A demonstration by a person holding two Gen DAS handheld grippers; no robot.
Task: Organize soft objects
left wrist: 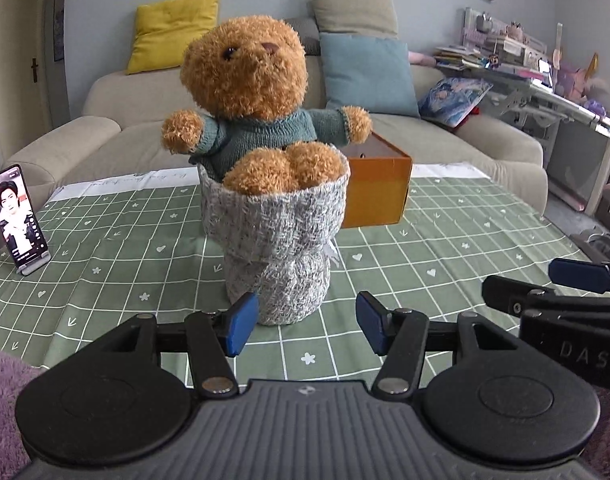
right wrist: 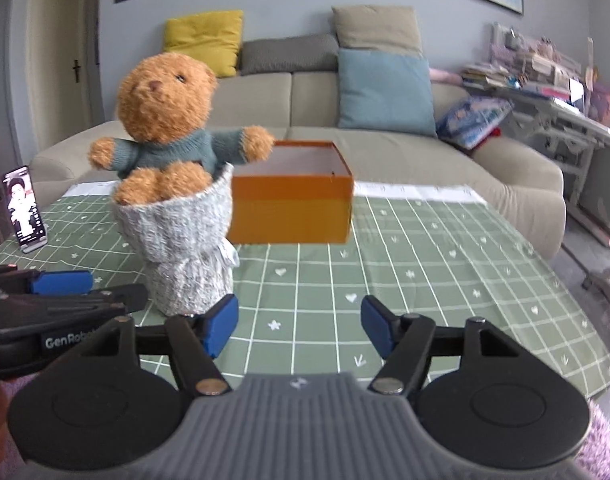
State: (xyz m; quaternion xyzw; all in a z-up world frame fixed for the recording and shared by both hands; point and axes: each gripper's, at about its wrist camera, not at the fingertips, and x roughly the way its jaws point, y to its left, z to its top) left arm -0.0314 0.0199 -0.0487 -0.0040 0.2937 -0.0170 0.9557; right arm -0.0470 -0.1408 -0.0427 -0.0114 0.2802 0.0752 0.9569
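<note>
Brown teddy bear (left wrist: 245,80) in a teal sweater — grey knitted wrap (left wrist: 277,236), orange box (right wrist: 291,208), green tablecloth (right wrist: 425,280) gridded white.

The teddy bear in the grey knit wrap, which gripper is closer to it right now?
Left. The left gripper faces the grey knit wrap holding the teddy bear head-on, almost at its base. The right gripper sits off to the wrap's right, aimed at bare tablecloth.
</note>
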